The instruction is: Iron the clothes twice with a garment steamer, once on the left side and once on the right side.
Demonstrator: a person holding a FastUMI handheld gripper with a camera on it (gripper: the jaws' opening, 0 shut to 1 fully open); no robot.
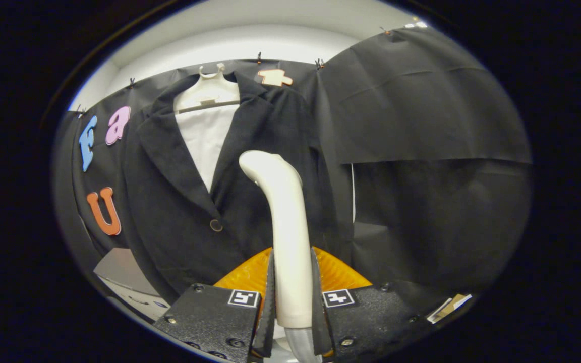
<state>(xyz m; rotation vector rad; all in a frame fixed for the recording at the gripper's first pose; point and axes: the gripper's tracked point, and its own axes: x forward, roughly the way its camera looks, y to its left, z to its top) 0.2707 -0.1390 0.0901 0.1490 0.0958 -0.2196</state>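
Observation:
A dark jacket [184,201] hangs on a white hanger [209,91] against the booth's wall, its lapels open over a white panel [205,141], with one button [216,225] at the front. My gripper [293,302] is shut on the cream handle of the garment steamer [285,222], which rises upright between my fingers. The steamer's curved head sits in front of the jacket's right front panel, at about chest height. Whether the head touches the cloth I cannot tell. An orange part [338,272] shows behind the fingers.
Black cloth [421,126] covers the wall to the right of the jacket. A pale box or table edge [119,275] lies low to the left of the jacket. A small light object [449,306] sits low on the right.

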